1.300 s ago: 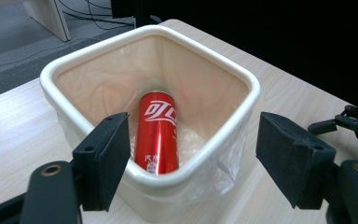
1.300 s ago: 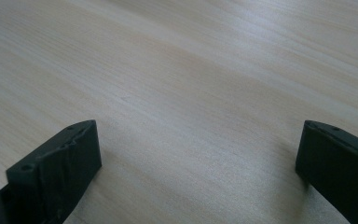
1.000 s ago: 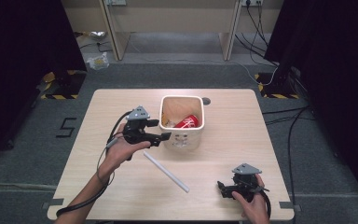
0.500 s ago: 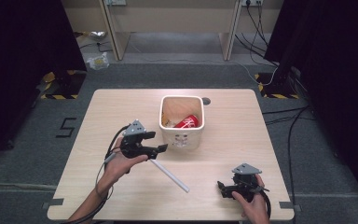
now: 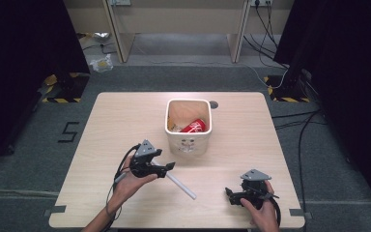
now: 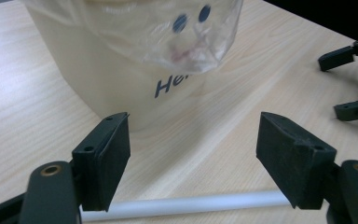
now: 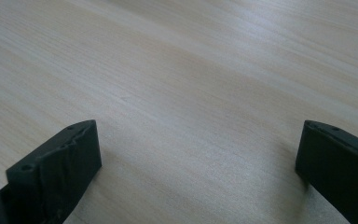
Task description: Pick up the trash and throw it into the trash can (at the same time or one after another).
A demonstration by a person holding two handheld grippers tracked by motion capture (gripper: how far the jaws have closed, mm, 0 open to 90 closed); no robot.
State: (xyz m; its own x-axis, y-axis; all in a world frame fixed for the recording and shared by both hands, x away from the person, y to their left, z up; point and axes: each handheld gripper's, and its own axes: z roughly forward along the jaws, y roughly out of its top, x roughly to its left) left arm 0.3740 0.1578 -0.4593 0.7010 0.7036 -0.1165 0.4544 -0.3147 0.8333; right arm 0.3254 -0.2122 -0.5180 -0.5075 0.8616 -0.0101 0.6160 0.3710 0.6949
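Left gripper (image 5: 168, 166), jaws wide apart and gripping nothing, hovers over a white tube (image 5: 181, 186) lying mid-tabletop before the bin (image 5: 189, 143); right gripper (image 5: 229, 195), likewise spread and empty, rests near the front right corner.

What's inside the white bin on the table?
Inside the white bin lies a red can with white lettering, beside something tan or yellowish. The bin's walls and the can cover whatever is deeper down.
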